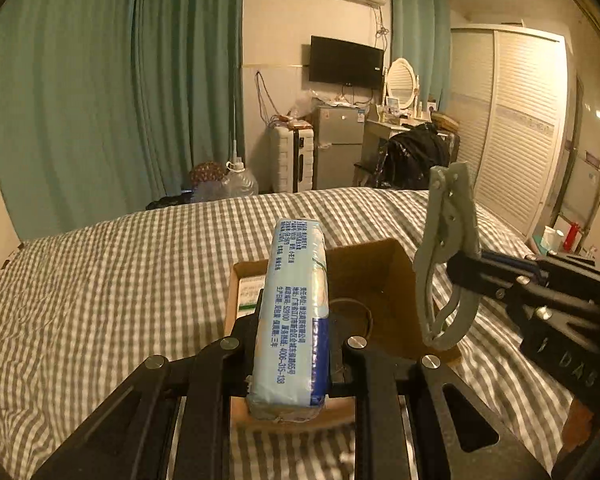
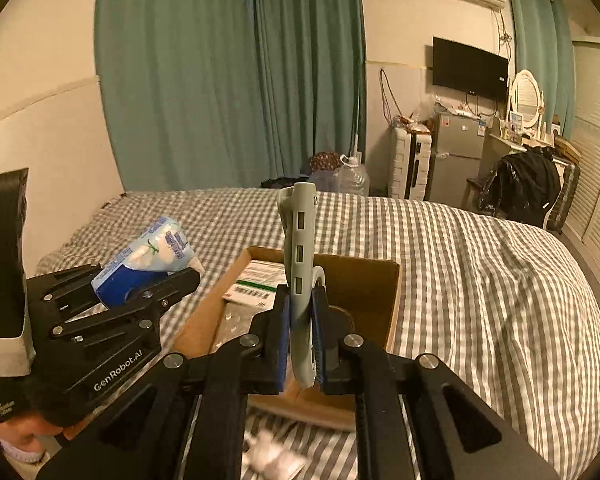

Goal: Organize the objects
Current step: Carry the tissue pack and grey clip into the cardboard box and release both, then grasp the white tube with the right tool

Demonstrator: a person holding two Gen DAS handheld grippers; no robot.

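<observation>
My left gripper (image 1: 290,320) is shut on a light blue tissue pack (image 1: 294,312) with printed text, held upright above the open cardboard box (image 1: 380,264) on the checked bed. The same tissue pack (image 2: 152,252) shows in the right wrist view, clamped in the left gripper (image 2: 140,284) left of the box (image 2: 364,280). My right gripper (image 2: 300,320) is shut on a grey plastic tool with handles (image 2: 298,248), upright over the box's near edge. From the left wrist view that grey tool (image 1: 448,248) and right gripper (image 1: 464,268) hang at the box's right side.
Inside the box lie a white and green paper packet (image 2: 256,284) and a round coil (image 1: 352,312). The grey checked bedcover (image 1: 120,280) spreads all around. A small white wrapper (image 2: 272,452) lies on the bed in front of the box. Beyond the bed stand a water jug (image 1: 240,184), suitcase and fridge.
</observation>
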